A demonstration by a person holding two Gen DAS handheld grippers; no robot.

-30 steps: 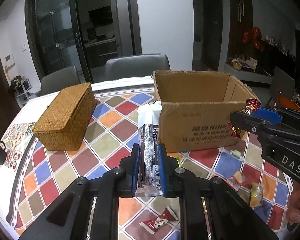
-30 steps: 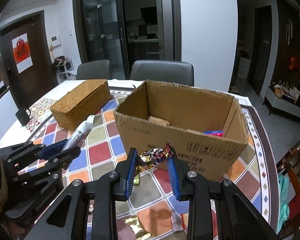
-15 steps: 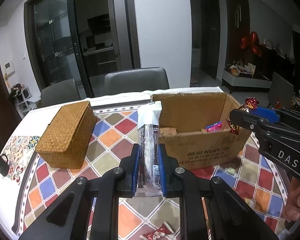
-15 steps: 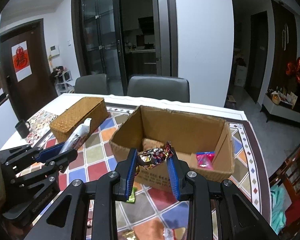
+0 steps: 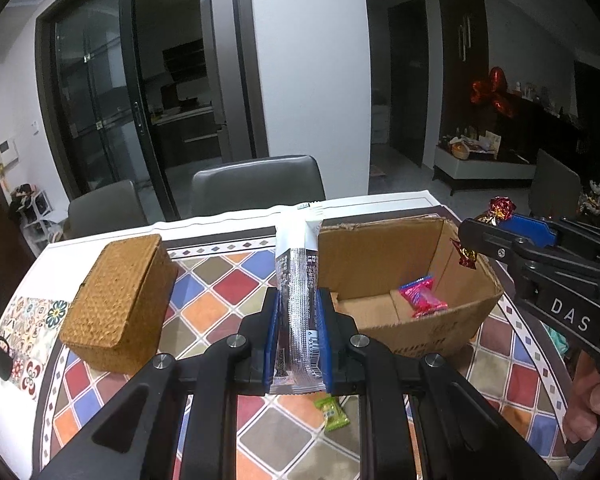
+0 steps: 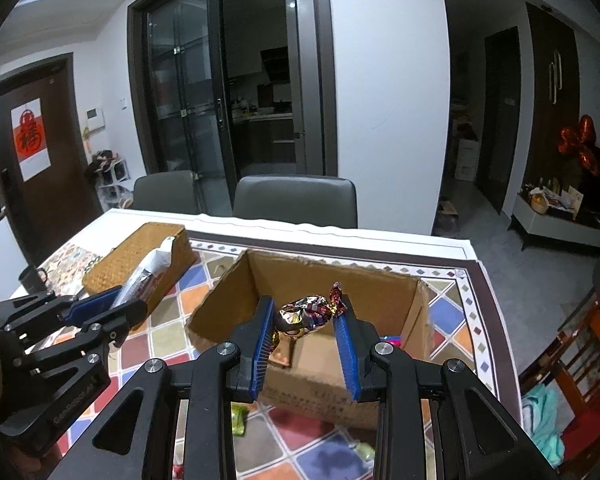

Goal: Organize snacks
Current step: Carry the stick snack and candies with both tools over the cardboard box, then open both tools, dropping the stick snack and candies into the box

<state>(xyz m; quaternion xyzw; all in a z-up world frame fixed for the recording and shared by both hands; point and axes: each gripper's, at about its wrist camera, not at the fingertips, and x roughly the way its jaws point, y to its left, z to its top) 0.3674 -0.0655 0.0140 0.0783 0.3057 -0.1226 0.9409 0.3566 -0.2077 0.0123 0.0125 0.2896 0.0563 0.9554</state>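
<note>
My left gripper (image 5: 298, 312) is shut on a long silver and black snack bar (image 5: 298, 280), held upright above the table, left of the open cardboard box (image 5: 420, 336). My right gripper (image 6: 305, 322) is shut on a foil-wrapped candy (image 6: 306, 314), held over the box (image 6: 328, 384). A pink snack packet (image 5: 422, 296) lies inside the box. In the left wrist view the right gripper (image 5: 484, 236) hangs over the box's right rim. In the right wrist view the left gripper (image 6: 116, 308) shows at the left with the bar (image 6: 148, 276).
A woven wicker box (image 5: 120, 300) with its lid on stands at the left on the chequered tablecloth (image 5: 228, 292). A green candy (image 5: 332, 416) lies on the cloth near me. A dark mug (image 6: 32, 278) is at the table's left edge. Two grey chairs (image 5: 256, 184) stand behind.
Both grippers have risen and moved forward over the table, each still holding its snack. The box's inside and the pink packet have come into view.
</note>
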